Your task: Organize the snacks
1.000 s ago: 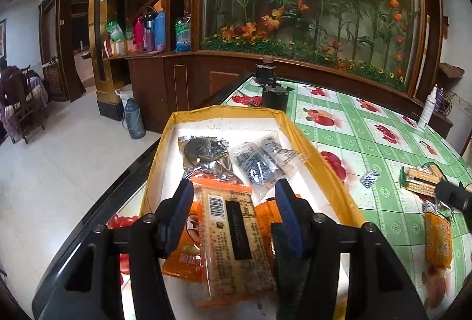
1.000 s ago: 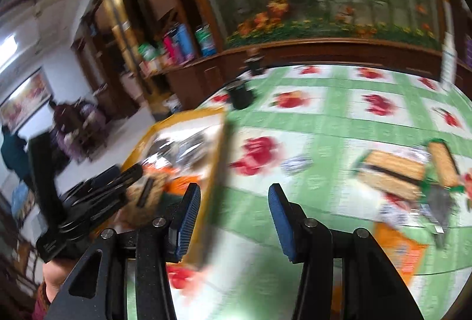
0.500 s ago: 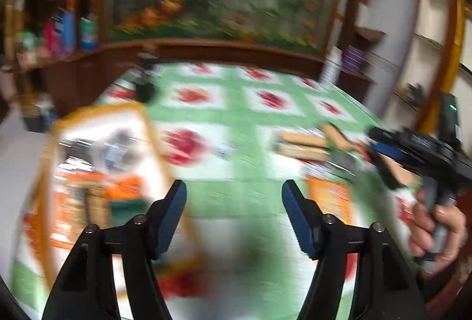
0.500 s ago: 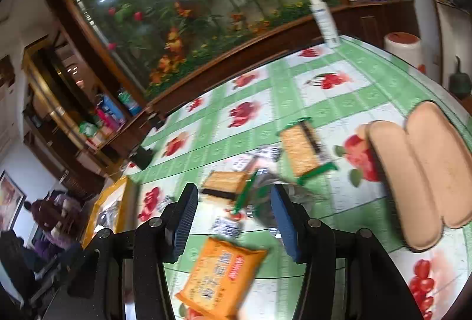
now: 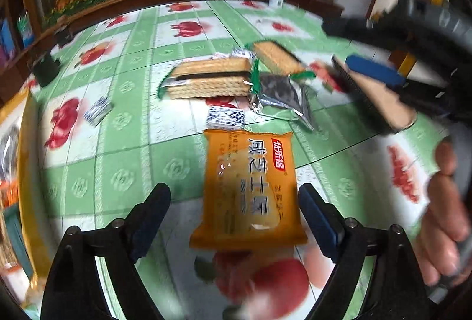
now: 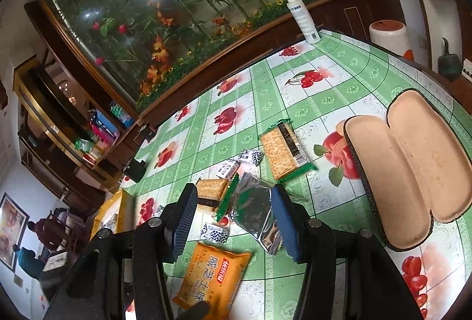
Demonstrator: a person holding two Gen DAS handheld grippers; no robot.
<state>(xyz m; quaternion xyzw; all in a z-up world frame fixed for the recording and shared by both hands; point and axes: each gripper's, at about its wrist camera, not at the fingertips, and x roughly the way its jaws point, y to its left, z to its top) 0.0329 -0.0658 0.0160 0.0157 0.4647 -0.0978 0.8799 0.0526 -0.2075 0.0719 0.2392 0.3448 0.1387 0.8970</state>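
Observation:
An orange snack packet lies flat on the green checked tablecloth. My left gripper is open and empty, its jaws on either side of the packet's near end. The packet also shows in the right wrist view. My right gripper is open and empty, hovering over a silver-and-dark foil packet. Two cracker packs and small black-and-white sweets lie beside it. The right gripper shows in the left wrist view.
A yellow-rimmed tray with snacks in it stands at the left table edge. An open tan glasses case lies at the right. A white spray bottle stands at the far edge. A black cup stands far left.
My left gripper has left the tray, swung right and come down over the orange packet. My right gripper has moved in over the foil packet.

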